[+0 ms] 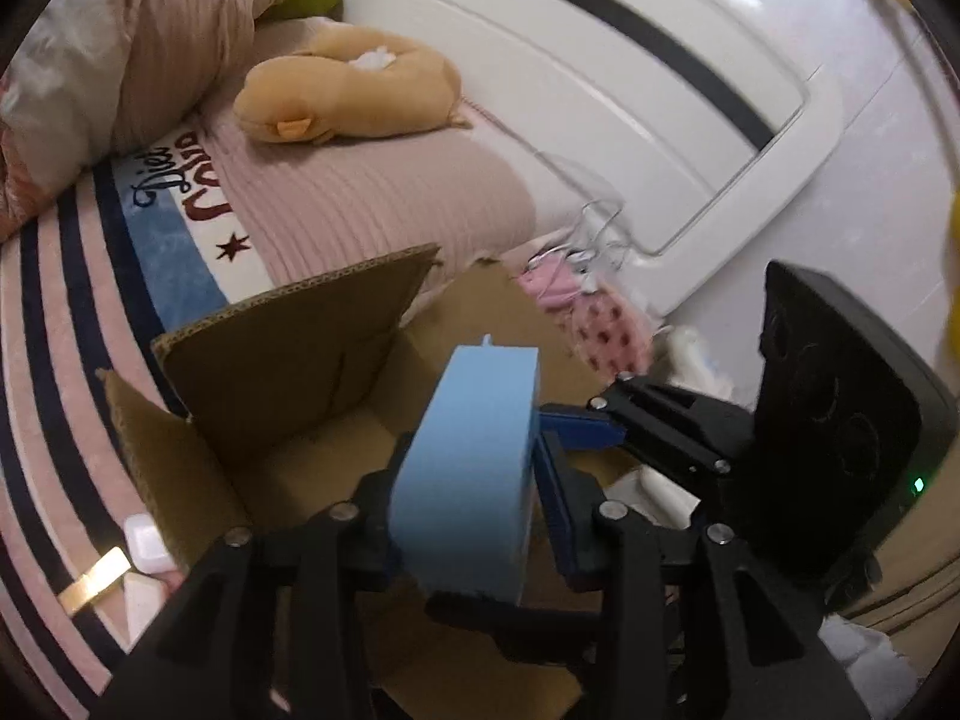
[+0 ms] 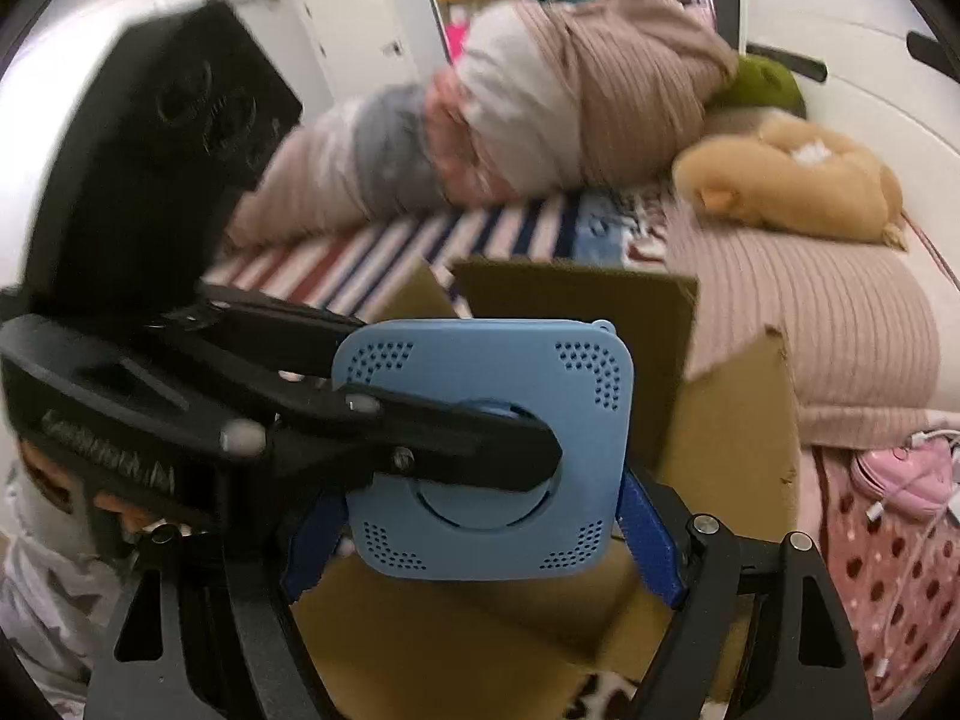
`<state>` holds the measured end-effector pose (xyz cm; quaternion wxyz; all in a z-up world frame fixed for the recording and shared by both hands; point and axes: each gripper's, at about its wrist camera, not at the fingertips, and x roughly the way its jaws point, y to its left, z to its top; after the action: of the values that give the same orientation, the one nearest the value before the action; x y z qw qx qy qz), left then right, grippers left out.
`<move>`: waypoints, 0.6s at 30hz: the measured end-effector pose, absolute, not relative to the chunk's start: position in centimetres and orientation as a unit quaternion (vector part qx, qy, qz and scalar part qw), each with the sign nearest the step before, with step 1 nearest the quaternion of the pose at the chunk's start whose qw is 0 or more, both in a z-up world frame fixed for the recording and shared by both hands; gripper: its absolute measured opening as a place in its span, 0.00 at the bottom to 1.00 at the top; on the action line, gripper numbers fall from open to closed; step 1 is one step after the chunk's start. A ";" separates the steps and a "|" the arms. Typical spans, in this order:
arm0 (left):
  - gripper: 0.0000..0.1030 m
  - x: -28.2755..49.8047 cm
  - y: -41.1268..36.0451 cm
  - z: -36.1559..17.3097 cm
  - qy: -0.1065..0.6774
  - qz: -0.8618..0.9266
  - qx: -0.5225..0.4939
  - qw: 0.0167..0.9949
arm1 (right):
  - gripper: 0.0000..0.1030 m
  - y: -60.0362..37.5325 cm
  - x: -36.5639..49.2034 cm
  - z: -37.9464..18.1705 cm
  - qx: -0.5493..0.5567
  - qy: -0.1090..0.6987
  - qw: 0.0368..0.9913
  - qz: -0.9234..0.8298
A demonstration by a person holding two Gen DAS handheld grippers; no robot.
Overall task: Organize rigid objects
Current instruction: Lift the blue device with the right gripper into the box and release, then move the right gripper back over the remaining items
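A light blue square box (image 1: 468, 468) with dotted vent corners and a round centre is held over an open cardboard box (image 1: 282, 360) on the bed. My left gripper (image 1: 474, 516) is shut on the blue box edge-on. In the right wrist view the blue box (image 2: 528, 378) shows its flat face, with the left gripper's black finger (image 2: 456, 450) across it. My right gripper (image 2: 480, 534) stands open, its blue fingers (image 2: 651, 534) on either side of the blue box's lower edge. The right gripper also shows in the left wrist view (image 1: 576, 426), beside the box.
The cardboard box (image 2: 726, 432) has raised flaps. A tan plush toy (image 1: 354, 90) and a pink ribbed blanket (image 1: 384, 192) lie behind it. A striped rug (image 1: 78, 324), a small white case (image 1: 144, 546), pink spotted fabric with cables (image 2: 888, 552) and a white headboard (image 1: 600, 78) surround it.
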<state>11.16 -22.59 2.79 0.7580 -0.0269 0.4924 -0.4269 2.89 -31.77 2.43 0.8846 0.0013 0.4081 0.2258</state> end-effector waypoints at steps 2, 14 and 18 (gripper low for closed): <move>0.49 11.4 -22.9 2.7 0.492 -0.413 -0.013 0.766 | 0.77 -31.7 3.6 1.7 -0.021 0.426 0.881 0.205; 0.78 9.3 -10.3 7.8 0.403 -0.319 -0.028 0.857 | 0.82 -29.2 1.3 3.6 -0.066 0.384 0.898 0.203; 0.83 7.1 -3.5 8.0 0.373 -0.249 -0.021 0.893 | 0.91 -25.6 -0.5 6.4 -0.079 0.317 0.913 0.243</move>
<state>7.11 -3.47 7.96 0.8935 -0.0213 0.3734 -0.2487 -0.52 -25.62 6.39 0.9133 -0.0786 0.3175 0.2429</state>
